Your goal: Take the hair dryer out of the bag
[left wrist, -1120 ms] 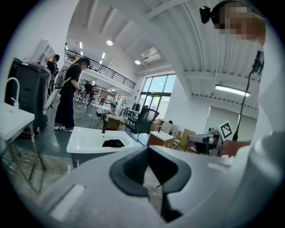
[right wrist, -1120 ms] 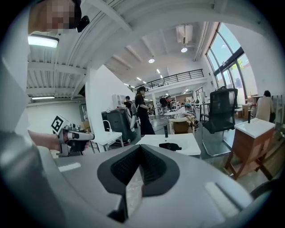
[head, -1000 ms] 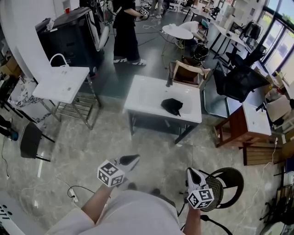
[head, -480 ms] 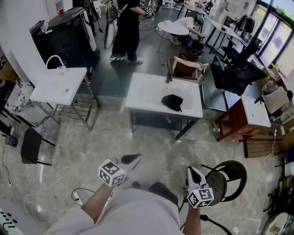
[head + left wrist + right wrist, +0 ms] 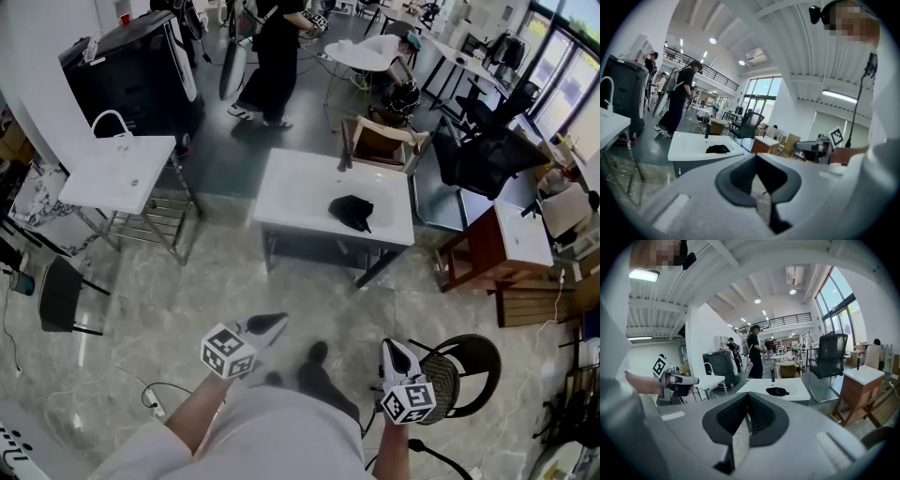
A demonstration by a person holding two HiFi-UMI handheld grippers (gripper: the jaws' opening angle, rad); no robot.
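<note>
In the lower centre of the head view, the left forearm and right forearm are held forward. The left gripper and right gripper are seen closed and empty, tipped slightly downward. Between them, a dark shoe, probably the person's own, is seen.

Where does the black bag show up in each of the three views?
Head view: black bag just above centre, on the white table.
Left gripper view: bag left of centre, above the jaws.
Right gripper view: bag near centre, above the jaws.
Shared landmark: that white table.
</note>
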